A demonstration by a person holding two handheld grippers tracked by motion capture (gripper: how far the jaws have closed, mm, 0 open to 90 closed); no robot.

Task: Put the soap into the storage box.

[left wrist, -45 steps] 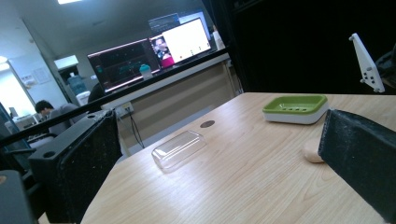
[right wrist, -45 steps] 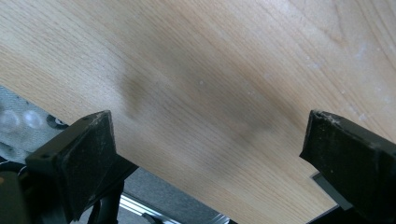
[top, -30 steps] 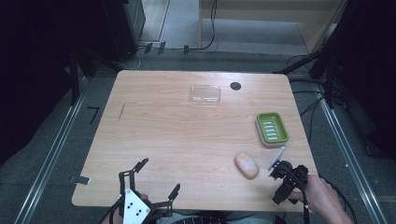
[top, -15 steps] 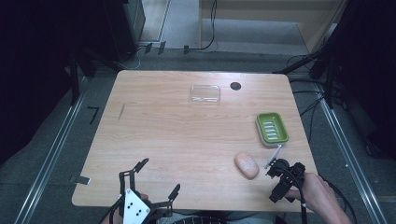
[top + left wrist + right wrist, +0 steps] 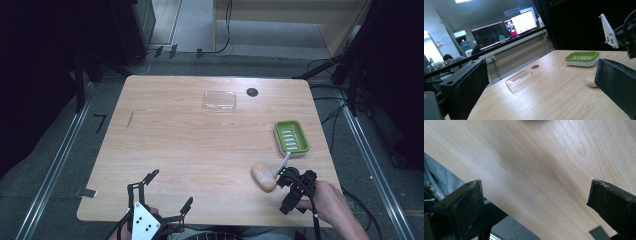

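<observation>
Fingers of the right gripper [image 5: 534, 192] stand wide apart with bare wood between them, so they hold nothing. From the high view this gripper [image 5: 294, 189] sits near the right front corner of the light wooden table [image 5: 190, 145], just beside the pale peach oval bar of soap [image 5: 263, 176]. Whether it touches the bar cannot be told. The soap lies flat on the wood, a little nearer the person than the green rectangular soap dish with a white base [image 5: 291, 137] and clear of it. A clear plastic lid [image 5: 220, 101] rests well apart, toward the far edge.

The left gripper [image 5: 167, 192] hangs at the near left edge, its jaws spread and empty. Its own view looks across the table to the soap [image 5: 591, 82] and the dish [image 5: 582, 58].

The bar looks firm, fairly light and smooth, so it will likely be slippery and could squirt out under a hard squeeze. The best hold is probably across its narrow width at the middle, with the pads low on the sides and the pressure gentle.
</observation>
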